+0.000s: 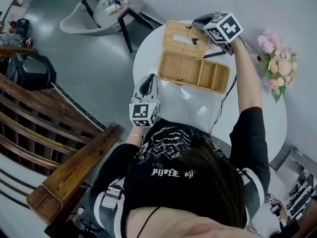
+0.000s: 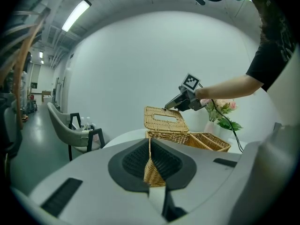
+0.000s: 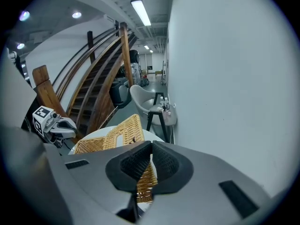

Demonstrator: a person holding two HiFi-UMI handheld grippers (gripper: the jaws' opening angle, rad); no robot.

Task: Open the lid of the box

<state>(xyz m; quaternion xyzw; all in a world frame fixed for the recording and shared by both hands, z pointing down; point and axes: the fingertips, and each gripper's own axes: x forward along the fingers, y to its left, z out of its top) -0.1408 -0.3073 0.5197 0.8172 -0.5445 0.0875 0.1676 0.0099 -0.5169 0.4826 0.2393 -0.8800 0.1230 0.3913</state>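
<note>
A wicker box (image 1: 193,71) lies on the round white table (image 1: 247,118), its insides showing. Its lid (image 1: 184,38) stands raised at the far side, tilted back. My right gripper (image 1: 200,25) reaches over from the right and is shut on the lid's far edge; the lid (image 3: 117,135) fills the space before its jaws (image 3: 150,156). In the left gripper view the right gripper (image 2: 168,107) pinches the lid's top edge (image 2: 164,118). My left gripper (image 1: 150,81) sits at the box's near left corner, jaws (image 2: 150,146) shut on the wicker rim.
A vase of pink flowers (image 1: 277,63) stands at the table's right edge. A black cable (image 1: 223,98) runs across the table beside the box. A grey chair (image 1: 84,19) and a small stand with bottles (image 1: 116,6) are beyond the table. Wooden stair rails (image 1: 59,148) are at the left.
</note>
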